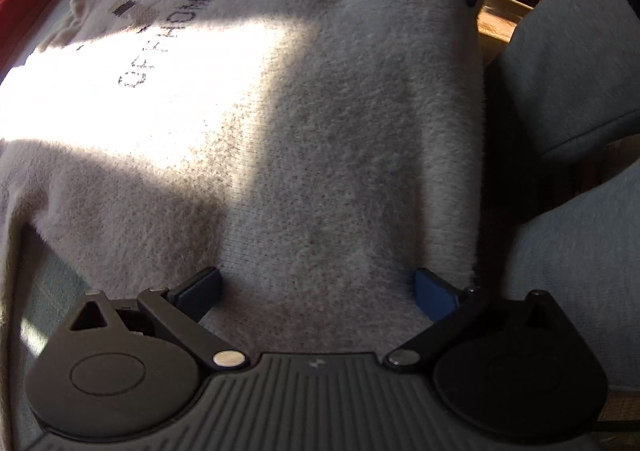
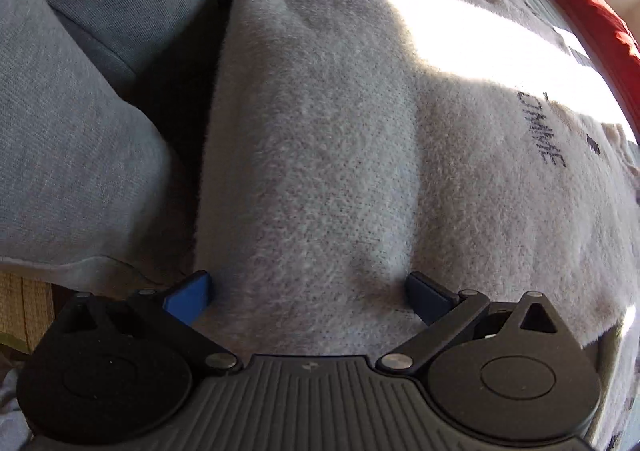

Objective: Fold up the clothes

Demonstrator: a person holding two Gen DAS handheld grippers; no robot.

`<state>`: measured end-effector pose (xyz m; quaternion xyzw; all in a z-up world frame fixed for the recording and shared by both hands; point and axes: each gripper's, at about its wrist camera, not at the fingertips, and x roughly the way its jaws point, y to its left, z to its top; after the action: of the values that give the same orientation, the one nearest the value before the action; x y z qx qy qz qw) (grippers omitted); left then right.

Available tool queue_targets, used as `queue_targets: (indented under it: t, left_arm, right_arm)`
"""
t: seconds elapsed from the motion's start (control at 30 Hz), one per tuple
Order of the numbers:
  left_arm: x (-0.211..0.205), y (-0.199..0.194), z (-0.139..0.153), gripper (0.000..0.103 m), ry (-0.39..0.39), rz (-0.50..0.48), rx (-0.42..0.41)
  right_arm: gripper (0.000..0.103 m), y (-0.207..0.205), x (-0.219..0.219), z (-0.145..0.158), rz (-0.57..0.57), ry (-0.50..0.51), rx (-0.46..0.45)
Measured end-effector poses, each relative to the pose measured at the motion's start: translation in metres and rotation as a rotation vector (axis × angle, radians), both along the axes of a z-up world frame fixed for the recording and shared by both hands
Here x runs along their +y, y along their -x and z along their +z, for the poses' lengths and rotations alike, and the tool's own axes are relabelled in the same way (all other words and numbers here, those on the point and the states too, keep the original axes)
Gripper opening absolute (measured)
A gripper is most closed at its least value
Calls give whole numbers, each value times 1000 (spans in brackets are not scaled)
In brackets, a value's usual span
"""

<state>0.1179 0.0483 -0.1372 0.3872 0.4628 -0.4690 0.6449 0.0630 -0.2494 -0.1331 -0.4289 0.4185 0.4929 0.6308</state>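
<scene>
fuzzy cream knit fills both views: a sweater [image 1: 304, 123] lies spread flat on a grey-blue cushioned surface [image 1: 52, 291], with dark block lettering [image 1: 172, 31] at the upper left of the left wrist view and at the right edge of the right wrist view. a bright patch of sunlight crosses the sweater's lettered part, while the nearer part sits in shade.

the left hand-held gripper [image 1: 318, 289] stands open at the bottom centre of its frame, its 2 blue fingers [image 1: 200, 291] spread wide with the knit edge lying between them; whether the pads press the fabric cannot be told. the right hand-held gripper [image 2: 310, 293] is likewise spread wide at the bottom centre of its view, the sweater's edge between its fingers and nothing clamped. each gripper's finger tips show small at the top of the other's frame, resting at the far end of the same folded band of knit.

grey cushions [image 2: 80, 99] sit beside the sweater, at the left of the right wrist view. red fabric [image 2: 592, 7] runs along the upper right there.
</scene>
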Motion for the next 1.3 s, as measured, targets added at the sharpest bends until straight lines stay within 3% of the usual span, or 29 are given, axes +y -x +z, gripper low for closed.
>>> queue_targets:
  t: [0.1,0.23,0.33,0.53,0.7,0.8,0.93,1.3]
  left_arm:
    - [-3,-6,10,100,-24,24,10]
    - [-12,-27,32,98,-3,78,-2]
    - [-26,-62,43,98,52,193,-28]
    - [-53,-157,39,99,176,470,-84]
    - [-65,-224,28,98,241,713,-123]
    - [-62,-249,16,99,219,857,-140]
    - [-51,-255,-3,101,180,998,-92]
    - [-43,-250,-6,103,221,1075,-65]
  right_arm:
    - [103,-6,-3,11,-70,44,7]
    - [103,-38,3,38,-244,-19,-26]
    - [103,-81,7,42,-436,-80,-63]
    - [103,-179,14,35,-671,-206,-198]
    - [103,-243,12,11,-844,-233,-169]
    - [103,-258,5,-2,-976,-269,-72]
    - [103,-261,2,-6,-1080,-287,-40]
    - [103,-268,9,-8,-1157,-239,-24]
